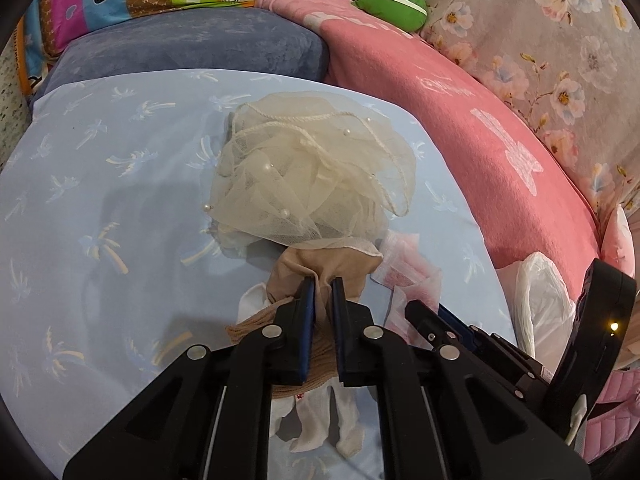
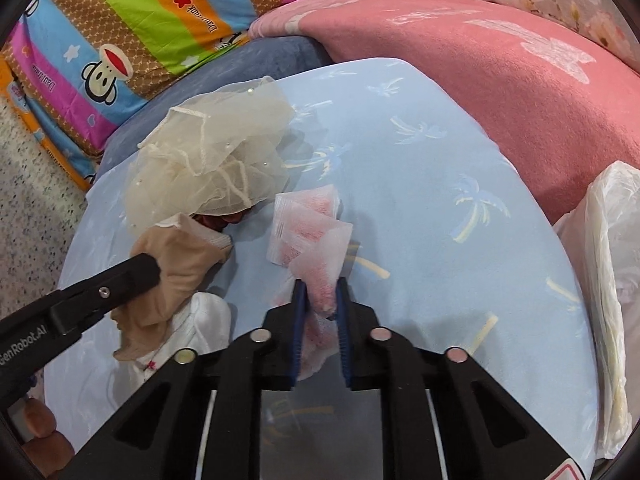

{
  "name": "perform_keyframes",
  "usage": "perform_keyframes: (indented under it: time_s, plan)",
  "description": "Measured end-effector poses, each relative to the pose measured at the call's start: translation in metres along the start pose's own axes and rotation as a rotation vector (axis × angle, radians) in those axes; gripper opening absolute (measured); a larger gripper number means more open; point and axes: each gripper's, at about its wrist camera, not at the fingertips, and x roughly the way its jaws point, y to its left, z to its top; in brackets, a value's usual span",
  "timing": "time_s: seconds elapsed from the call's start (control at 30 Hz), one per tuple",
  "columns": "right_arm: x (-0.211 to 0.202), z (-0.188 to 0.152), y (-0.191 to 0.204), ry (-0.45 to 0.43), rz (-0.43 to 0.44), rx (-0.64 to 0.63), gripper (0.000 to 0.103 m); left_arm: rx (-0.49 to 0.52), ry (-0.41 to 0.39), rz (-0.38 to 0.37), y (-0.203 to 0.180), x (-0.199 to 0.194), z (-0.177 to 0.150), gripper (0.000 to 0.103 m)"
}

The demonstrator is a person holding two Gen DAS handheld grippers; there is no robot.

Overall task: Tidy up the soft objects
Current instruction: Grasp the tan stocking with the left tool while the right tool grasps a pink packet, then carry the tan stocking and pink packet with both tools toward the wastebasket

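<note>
A thin tan stocking (image 1: 320, 268) lies bunched on a pale blue sheet printed with palm trees (image 1: 100, 184), its long axis running away from the left gripper (image 1: 322, 286) toward a heap of cream tulle dotted with pearls (image 1: 312, 176). The far end of the stocking tucks under the tulle; the near end sits in the left jaws, which are pressed almost together and pinch a fold of it. White socks (image 1: 344, 428) lie under and just below that gripper.

Just beside the stocking, toward the right hand, is a pink-and-white gauze cloth (image 2: 308, 232), folded in loose zigzags. Its long axis also runs away from the right gripper (image 2: 320, 288), whose jaws are closed on its nearest end. Each hand is therefore nearest its own piece, and each piece points straight out ahead of its jaws.

Beyond the sheet are a blue-grey cushion (image 1: 192, 48), a pink blanket (image 1: 480, 132), a striped cartoon-monkey quilt (image 2: 120, 28), a green pillow (image 1: 392, 0) and a white plastic bag (image 2: 608, 260).
</note>
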Motion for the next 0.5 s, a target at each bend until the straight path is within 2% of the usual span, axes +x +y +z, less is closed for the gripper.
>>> perform_keyframes:
  time_s: [0.2,0.5]
  plan:
    - [-0.024,-0.004,-0.004,-0.032,0.020,0.012,0.010,0.024,-0.007,-0.006,-0.013,-0.007,-0.003,0.009]
    - [-0.085,-0.004,-0.031,-0.128,0.025,0.069,0.010,0.093,-0.050,-0.025,-0.053,-0.026,-0.005,0.009]
